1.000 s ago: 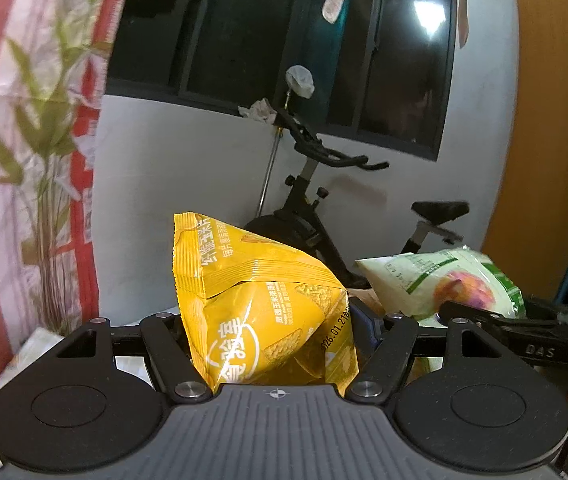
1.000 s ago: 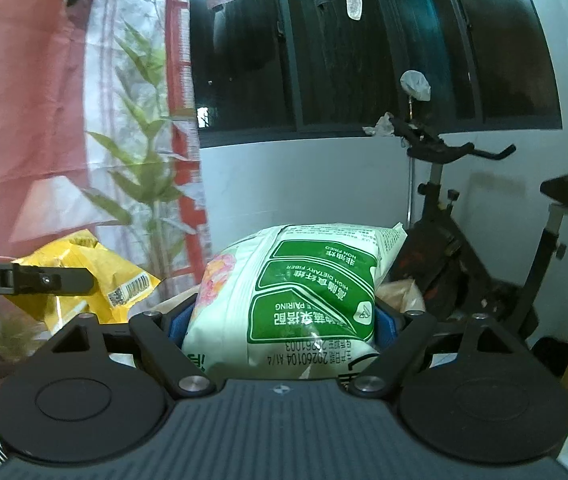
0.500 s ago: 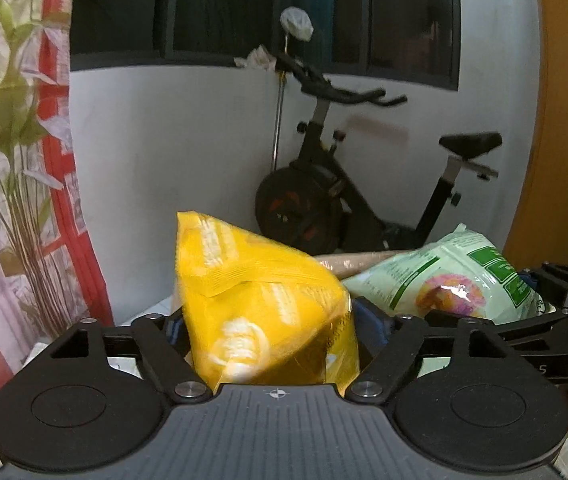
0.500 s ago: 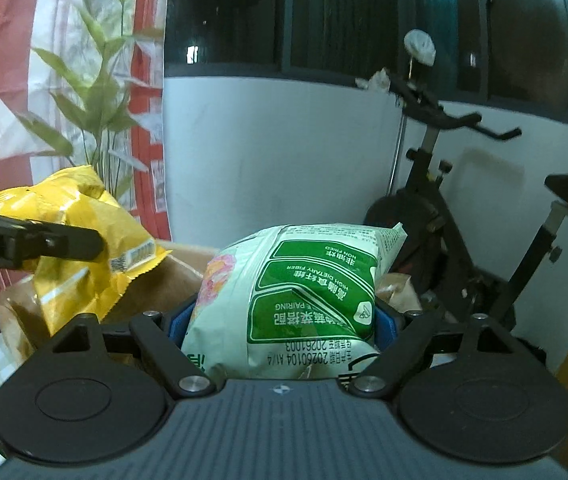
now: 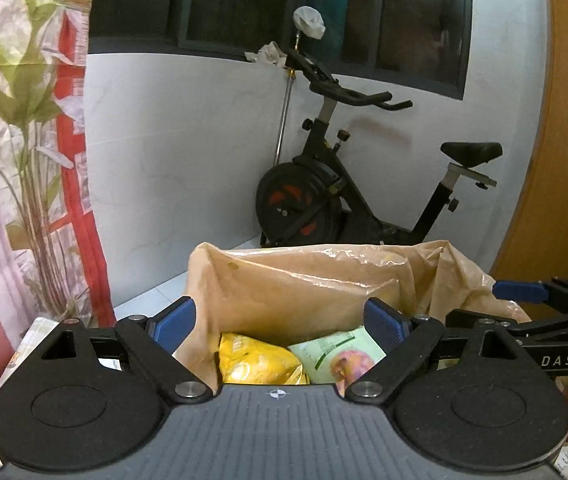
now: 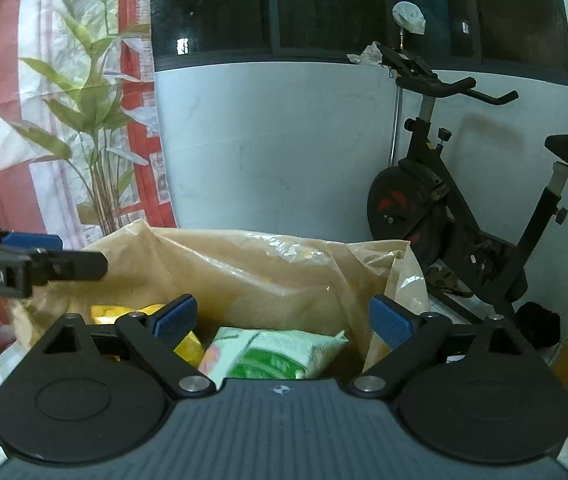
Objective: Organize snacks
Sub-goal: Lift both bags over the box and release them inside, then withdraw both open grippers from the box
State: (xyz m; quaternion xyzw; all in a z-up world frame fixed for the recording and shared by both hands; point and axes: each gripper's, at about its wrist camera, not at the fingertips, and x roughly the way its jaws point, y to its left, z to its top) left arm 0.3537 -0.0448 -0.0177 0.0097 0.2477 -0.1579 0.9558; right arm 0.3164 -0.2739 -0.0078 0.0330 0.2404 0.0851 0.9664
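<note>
left gripper [image 5: 280, 320]: spread wide, holding nothing; both blue pads stand apart at 9 and 3 o'clock of the bag mouth.
right gripper [image 6: 282, 320]: spread wide too, nothing between its pads.
brown bag [image 5: 304, 280]: open plastic bag directly ahead of both grippers, its mouth facing them, rim rising at 12 o'clock.
yellow snack packet [image 5: 260, 364]: lies loose inside the bag, low at 6 o'clock in the left wrist view, just under the left gripper's gap; touches no pad.
green snack packet [image 6: 272, 354]: lies inside the bag beside the yellow one, toward 3 o'clock of it; its long axis seems to run roughly across the right gripper's gap, from 9 to 3 o'clock.
nearer hand: left sits over the yellow packet, right over the green one; the 2 grippers are side by side.
judgement: these 2 snacks look delivered, so the coming move is likely a straight pull back toward 6 o'clock, clear of the bag rim.
background: exercise bike [image 5: 348, 184] stands well apart, against the wall.
</note>
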